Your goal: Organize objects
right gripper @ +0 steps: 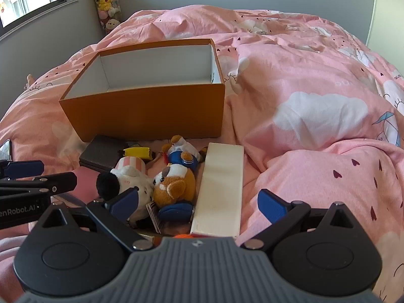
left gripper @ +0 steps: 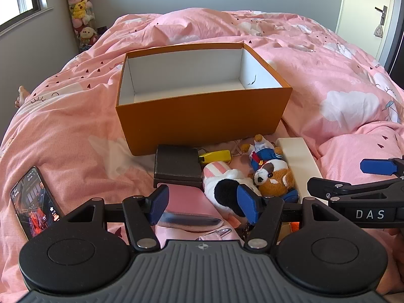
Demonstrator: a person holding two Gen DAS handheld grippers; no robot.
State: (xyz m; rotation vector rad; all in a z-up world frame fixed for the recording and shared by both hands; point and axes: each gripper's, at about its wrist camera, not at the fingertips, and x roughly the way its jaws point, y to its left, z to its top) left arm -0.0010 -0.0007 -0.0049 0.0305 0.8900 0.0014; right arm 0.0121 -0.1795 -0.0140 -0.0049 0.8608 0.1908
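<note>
Pink cloud-print bedding (left gripper: pixel 315 58) fills a bedroom whose far left corner holds a tall stack of plush toys (left gripper: pixel 80 12) beside a window, and an open orange box (left gripper: pixel 202 111), white inside and holding nothing visible, sits at the middle of the bed as the anchor of the scene. Well to the left of the box and nearer the camera, a lit smartphone (left gripper: pixel 35 202) lies face up on the cover. Just in front of the box's near wall a dark grey case (left gripper: pixel 176 166) rests on the bedding, with a pink pouch (left gripper: pixel 186 202) in front of it. The left gripper (left gripper: pixel 204 202) hovers there with its blue pads spread wide, gripping nothing, one finger above the pouch and the other before a white plush with a black patch (left gripper: pixel 227 184). Right of the case lies a small yellow object (left gripper: pixel 217 156), then a sailor-suited plush (left gripper: pixel 262 151) and a brown-and-white dog plush (left gripper: pixel 275 176) touching the white one. Further right, off the box's front right corner, a long white box (right gripper: pixel 222 189) lies lengthwise. The right gripper (right gripper: pixel 199 207) hangs low over this pile, jaws wide and empty, with the white box between its fingers.
</note>
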